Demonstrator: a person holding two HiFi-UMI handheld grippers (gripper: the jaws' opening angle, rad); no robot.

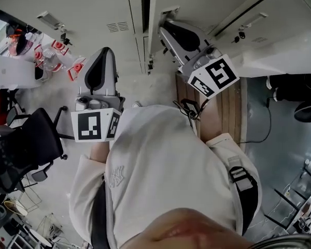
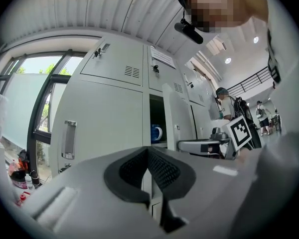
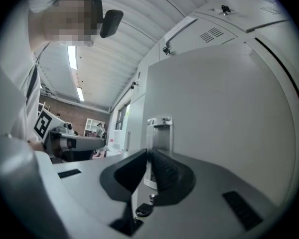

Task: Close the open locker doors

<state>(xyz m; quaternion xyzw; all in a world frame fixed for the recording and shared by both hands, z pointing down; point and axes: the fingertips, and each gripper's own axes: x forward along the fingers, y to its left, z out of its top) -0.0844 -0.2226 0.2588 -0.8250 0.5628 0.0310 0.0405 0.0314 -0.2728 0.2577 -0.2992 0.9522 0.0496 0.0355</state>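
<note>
A row of grey lockers point(image 1: 88, 9) fills the wall ahead. One tall door point(image 1: 152, 19) stands ajar, edge-on in the head view. In the left gripper view this door point(image 2: 178, 121) hangs part open, showing a dark shelf with a blue mug point(image 2: 156, 132). My right gripper point(image 1: 167, 26) is shut and empty, its tip close to the door's face point(image 3: 214, 108), just in front of the recessed handle point(image 3: 159, 133) and a key point(image 3: 142, 210); contact cannot be told. My left gripper point(image 1: 104, 52) is shut and empty, held short of the closed locker on the left point(image 2: 104, 118).
A black office chair point(image 1: 26, 144) stands at my left. Red and white items point(image 1: 52, 56) lie by the locker base. Wooden boards point(image 1: 230, 102) and a black cable point(image 1: 264, 123) are on the right. People point(image 2: 224, 101) stand far down the room.
</note>
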